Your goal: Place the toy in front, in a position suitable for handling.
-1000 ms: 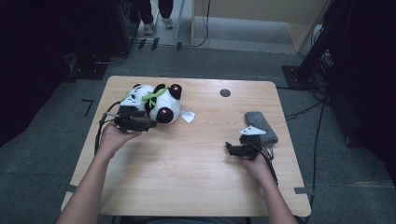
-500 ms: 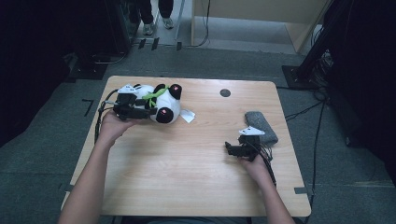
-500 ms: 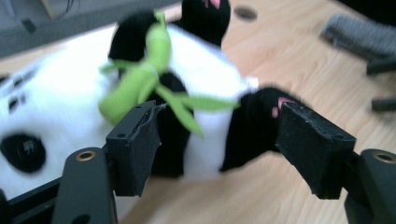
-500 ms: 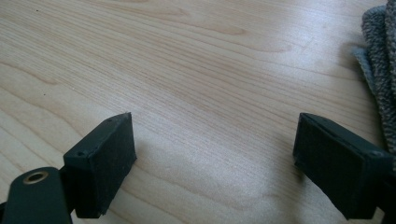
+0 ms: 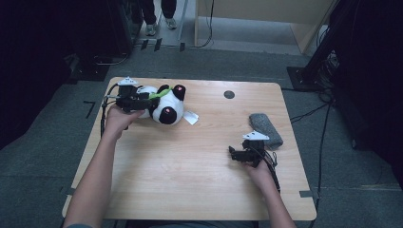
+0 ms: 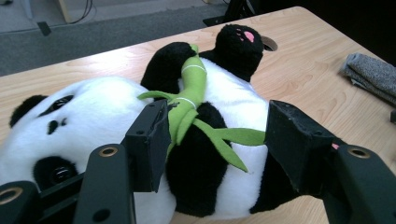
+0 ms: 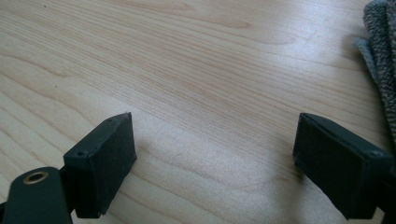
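A black-and-white plush panda point(image 5: 166, 108) lies on its back at the far left of the wooden table point(image 5: 190, 171), with a green felt bamboo sprig across its chest point(image 6: 194, 84). My left gripper point(image 5: 146, 100) reaches over it from the left. In the left gripper view its jaws point(image 6: 222, 140) straddle the panda's middle point(image 6: 233, 105) and black arm. They have just been closing and I see no firm press from the pads. My right gripper point(image 5: 233, 153) rests low at the right, and its jaws point(image 7: 212, 158) stand open over bare wood.
A folded grey cloth point(image 5: 265, 128) lies just beyond the right gripper, also seen as the cloth point(image 7: 380, 46) and the cloth point(image 6: 371, 74). A white tag point(image 5: 191, 117) sticks out beside the panda. A round cable hole point(image 5: 229, 94) sits at the far edge. A person's feet point(image 5: 152, 28) stand beyond the table.
My left hand has moved away from me, bringing its gripper from the panda's near side up over its body. The right hand has kept still.
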